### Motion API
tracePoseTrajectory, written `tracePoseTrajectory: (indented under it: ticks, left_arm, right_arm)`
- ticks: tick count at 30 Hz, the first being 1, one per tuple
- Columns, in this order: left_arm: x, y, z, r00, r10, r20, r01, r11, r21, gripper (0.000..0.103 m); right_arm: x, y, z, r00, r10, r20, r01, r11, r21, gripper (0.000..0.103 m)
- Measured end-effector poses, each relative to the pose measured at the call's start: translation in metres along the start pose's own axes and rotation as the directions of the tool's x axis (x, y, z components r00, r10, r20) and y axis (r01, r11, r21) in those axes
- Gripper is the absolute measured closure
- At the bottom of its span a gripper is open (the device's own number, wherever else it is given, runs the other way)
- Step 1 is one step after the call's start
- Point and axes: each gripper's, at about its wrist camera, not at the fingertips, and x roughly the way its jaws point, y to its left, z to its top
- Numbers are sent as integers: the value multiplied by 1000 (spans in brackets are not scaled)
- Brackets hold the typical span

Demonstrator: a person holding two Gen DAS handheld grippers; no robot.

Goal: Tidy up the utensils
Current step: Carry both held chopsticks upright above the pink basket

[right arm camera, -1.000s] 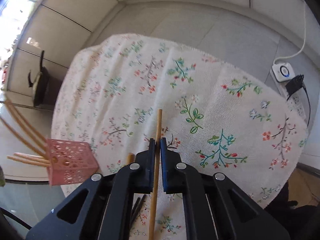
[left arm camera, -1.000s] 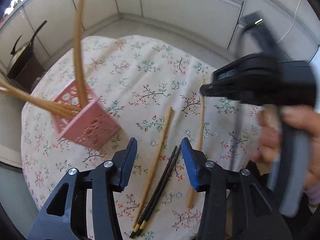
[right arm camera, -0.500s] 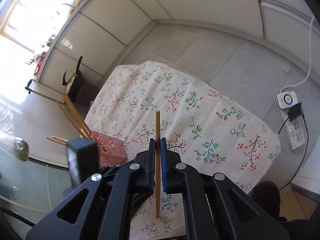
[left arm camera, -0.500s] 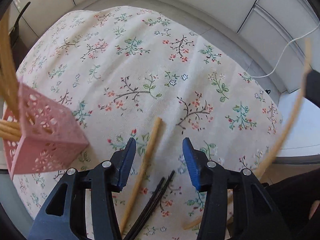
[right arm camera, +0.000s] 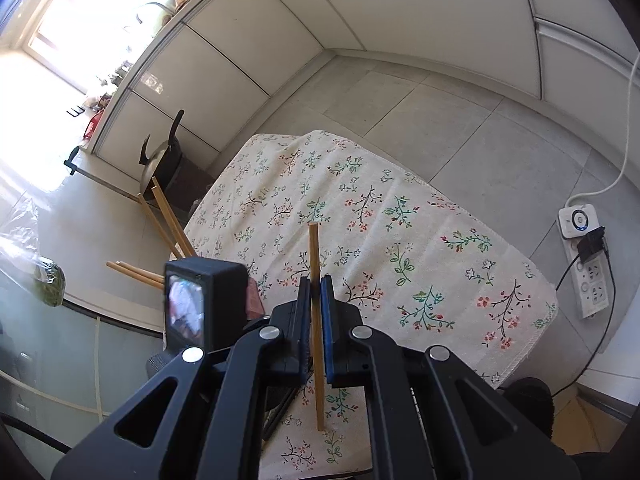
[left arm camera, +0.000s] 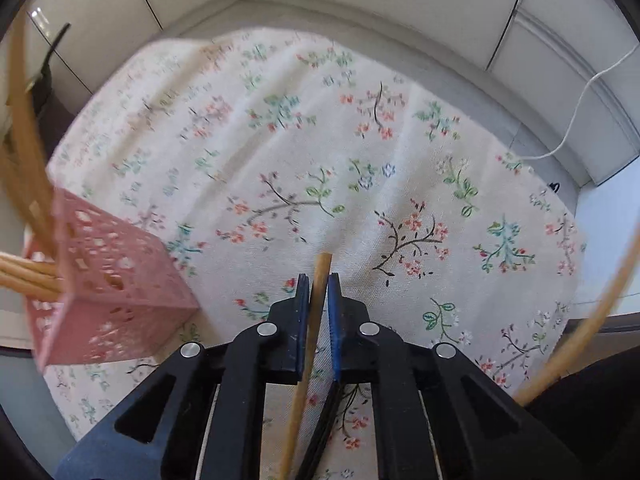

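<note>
- Left gripper (left arm camera: 319, 280): jaws have just closed on a wooden chopstick (left arm camera: 310, 344) that lies on the floral cloth (left arm camera: 360, 152), long axis running near-to-far.
- Black chopsticks (left arm camera: 320, 432) lie just right of it, still on the cloth.
- Right gripper (right arm camera: 316, 286): clamped on a second wooden chopstick (right arm camera: 316, 272), lifted clear.
- Pink basket (left arm camera: 108, 280) sits left, tilted in view, chopsticks already inside; left hand nearer.

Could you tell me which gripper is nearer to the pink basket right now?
Left. The left gripper is low beside the pink basket, gripping a chopstick; the right gripper is raised above, farther off.
</note>
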Motion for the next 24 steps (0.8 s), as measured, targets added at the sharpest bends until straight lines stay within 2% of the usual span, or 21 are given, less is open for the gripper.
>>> tracePoseTrajectory:
  ticks: [4, 8, 13, 17, 24]
  left_arm:
    - [-52, 8, -17, 992, 46, 114, -43, 999, -26, 96]
    - [-105, 22, -45, 969, 99, 226, -81, 993, -87, 96]
    - [-163, 45, -80, 924, 144, 355, -73, 976, -207, 97]
    - [-194, 58, -105, 889, 171, 424, -58, 962, -266, 97]
    - [-231, 76, -123, 820, 211, 532, 2, 928, -373, 97]
  right_arm:
    - [-5, 8, -3, 1000, 27, 3, -27, 999, -21, 97]
    - [-13, 26, -9, 998, 61, 9, -60, 995, -75, 97]
    - [-29, 49, -19, 994, 107, 32, -102, 985, -143, 97]
    - [-44, 60, -24, 989, 139, 51, -127, 975, -181, 98]
    - [-64, 71, -20, 984, 153, 90, -131, 968, -214, 98]
